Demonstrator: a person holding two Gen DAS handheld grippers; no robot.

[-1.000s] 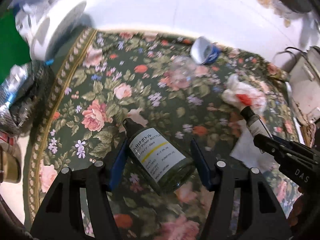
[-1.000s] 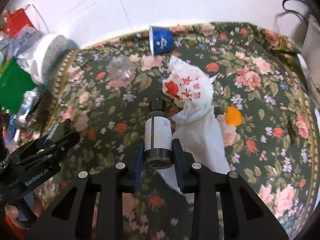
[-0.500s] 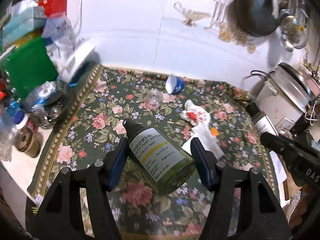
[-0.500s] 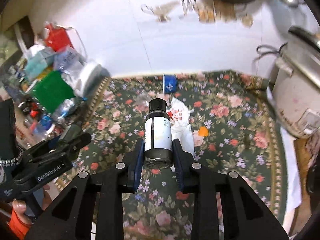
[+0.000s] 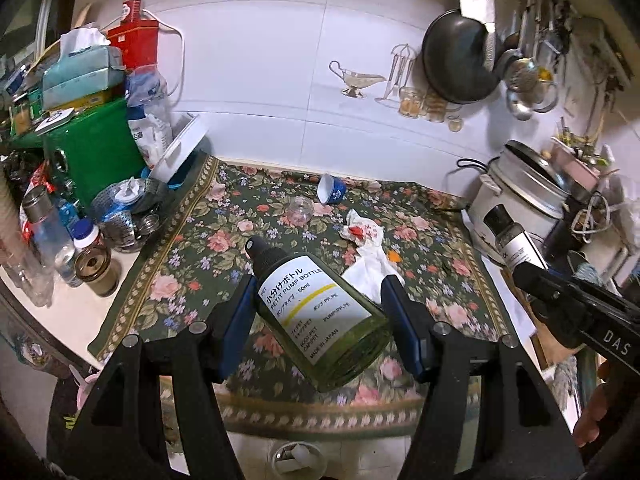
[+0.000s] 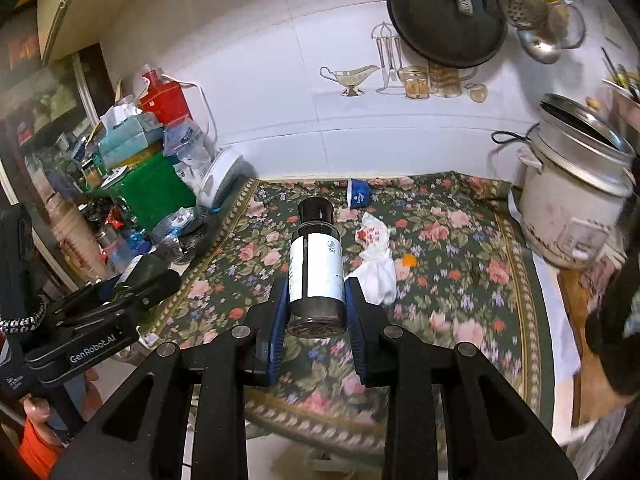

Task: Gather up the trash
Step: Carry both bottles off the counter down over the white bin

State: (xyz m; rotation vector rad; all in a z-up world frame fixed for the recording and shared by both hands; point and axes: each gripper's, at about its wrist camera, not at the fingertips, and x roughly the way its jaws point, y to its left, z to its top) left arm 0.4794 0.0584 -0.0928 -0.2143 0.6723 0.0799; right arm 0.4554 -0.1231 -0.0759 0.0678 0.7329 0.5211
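While lifted, green pump bottle (image 5: 320,312) (seemingly empty), dark bottle (image 6: 317,268) gripped.

floral tablecloth (image 5: 188,264) on table: crumpled wrapper (image 5: 366,236), blue cup (image 5: 331,189).

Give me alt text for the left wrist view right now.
The left gripper holds a green pump bottle tilted above a floral tablecloth. On the cloth lie a crumpled wrapper, a blue cup and a clear jar.
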